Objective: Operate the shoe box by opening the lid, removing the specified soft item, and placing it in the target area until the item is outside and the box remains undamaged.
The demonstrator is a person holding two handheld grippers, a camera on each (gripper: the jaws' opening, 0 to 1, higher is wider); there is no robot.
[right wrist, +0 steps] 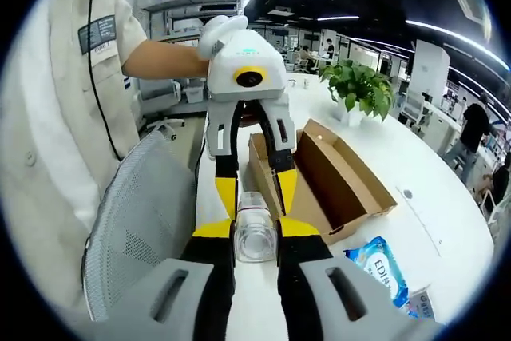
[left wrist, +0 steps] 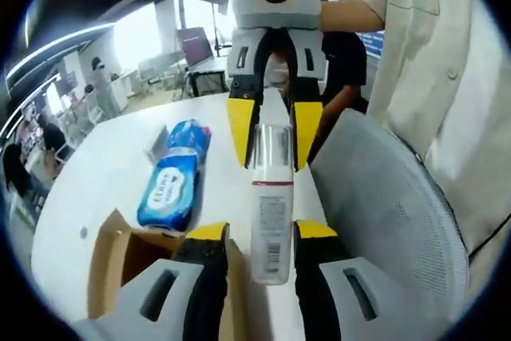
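In the left gripper view, the left gripper (left wrist: 262,231) gripped the base end of a clear bottle (left wrist: 270,205), its yellow-tipped jaws pressed against the bottle's sides. From the far side the right gripper (left wrist: 275,129) clamped the bottle's clear cap end, so the bottle hung between the two. Beside the bottle lay a blue tissue pack (left wrist: 172,176) on the white table (left wrist: 96,181), touching the open box (left wrist: 120,257) at the box's near edge. Beyond the pack the tabletop lay bare out to its curved rim. On the bottle's other side a grey mesh chair back (left wrist: 391,213) stood just beside the table edge, with a person's beige jacket (left wrist: 447,77) behind it.

In the right gripper view, the right gripper (right wrist: 255,233) was closed on the bottle's (right wrist: 255,233) clear end, with the left gripper (right wrist: 254,185) holding from beyond. The box (right wrist: 319,173) stood open just beyond the bottle, flaps spread. The pack (right wrist: 382,269) lay outside the box near its corner. A potted plant (right wrist: 359,85) stood well beyond the box. The chair (right wrist: 144,221) crowded the table edge beside the bottle.
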